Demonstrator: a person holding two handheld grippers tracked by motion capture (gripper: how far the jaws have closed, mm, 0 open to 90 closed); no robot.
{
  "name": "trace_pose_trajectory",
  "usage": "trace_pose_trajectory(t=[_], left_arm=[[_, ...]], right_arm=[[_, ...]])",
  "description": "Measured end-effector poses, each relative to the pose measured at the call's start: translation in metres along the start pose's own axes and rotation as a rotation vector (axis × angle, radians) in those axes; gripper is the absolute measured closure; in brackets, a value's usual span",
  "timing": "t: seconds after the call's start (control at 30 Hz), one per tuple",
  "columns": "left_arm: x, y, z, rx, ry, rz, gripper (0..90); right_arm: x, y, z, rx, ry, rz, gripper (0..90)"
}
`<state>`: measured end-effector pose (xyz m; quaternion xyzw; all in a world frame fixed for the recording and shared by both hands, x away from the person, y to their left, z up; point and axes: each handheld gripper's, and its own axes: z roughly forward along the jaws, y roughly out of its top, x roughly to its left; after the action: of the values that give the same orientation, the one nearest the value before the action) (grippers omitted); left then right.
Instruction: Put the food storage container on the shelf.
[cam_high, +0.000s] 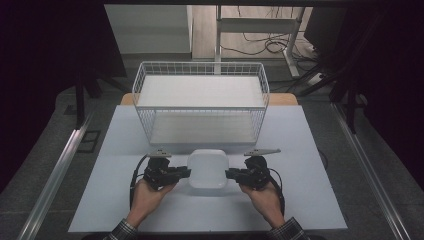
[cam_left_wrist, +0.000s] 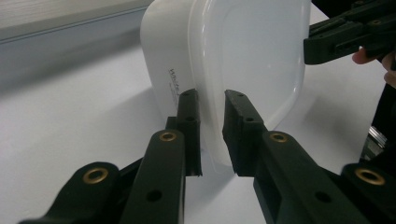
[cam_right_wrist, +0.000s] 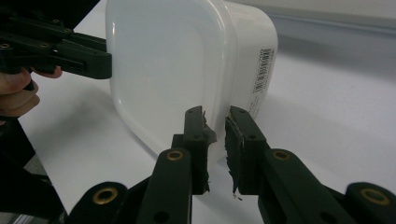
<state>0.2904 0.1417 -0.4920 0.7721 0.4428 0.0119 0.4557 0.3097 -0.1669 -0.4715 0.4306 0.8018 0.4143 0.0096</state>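
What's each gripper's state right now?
Left gripper: closed on the rim of the white lidded container.
Right gripper: closed on the container's opposite rim.

Wire basket (cam_high: 200, 67) stands just behind the white container (cam_high: 208, 167), so little room to pass there. Left gripper (cam_high: 186, 172) and right gripper (cam_high: 230, 173) block the container's two sides. Table (cam_high: 300, 200) is free in front & at both outer edges
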Motion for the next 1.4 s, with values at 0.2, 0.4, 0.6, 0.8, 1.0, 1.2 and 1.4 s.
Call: trace_pose_trajectory(t=[0.2, 0.4, 0.6, 0.8, 1.0, 1.2, 1.4], left_arm=[[-0.001, 0.0, 0.0, -0.008, 0.024, 0.006, 78.5], [-0.004, 0.009, -0.01, -0.044, 0.028, 0.017, 78.8], [-0.005, 0.02, -0.022, -0.063, 0.03, 0.038, 79.1], [-0.007, 0.034, -0.033, -0.089, 0.039, 0.059, 79.2], [-0.009, 0.048, -0.044, -0.116, 0.042, 0.068, 79.3], [-0.012, 0.062, -0.054, -0.141, 0.055, 0.085, 79.4], [-0.016, 0.075, -0.066, -0.165, 0.066, 0.104, 79.5]], right_arm=[[0.005, 0.0, 0.0, -0.036, -0.027, -0.052, 78.2], [0.007, 0.008, -0.007, -0.083, -0.014, -0.084, 78.2], [0.011, 0.018, -0.012, -0.108, -0.003, -0.101, 78.3], [0.015, 0.031, -0.018, -0.144, -0.001, -0.122, 78.3], [0.017, 0.046, -0.024, -0.17, 0.012, -0.13, 78.4], [0.021, 0.064, -0.032, -0.195, 0.013, -0.149, 78.4], [0.026, 0.076, -0.039, -0.213, 0.013, -0.161, 78.4]])
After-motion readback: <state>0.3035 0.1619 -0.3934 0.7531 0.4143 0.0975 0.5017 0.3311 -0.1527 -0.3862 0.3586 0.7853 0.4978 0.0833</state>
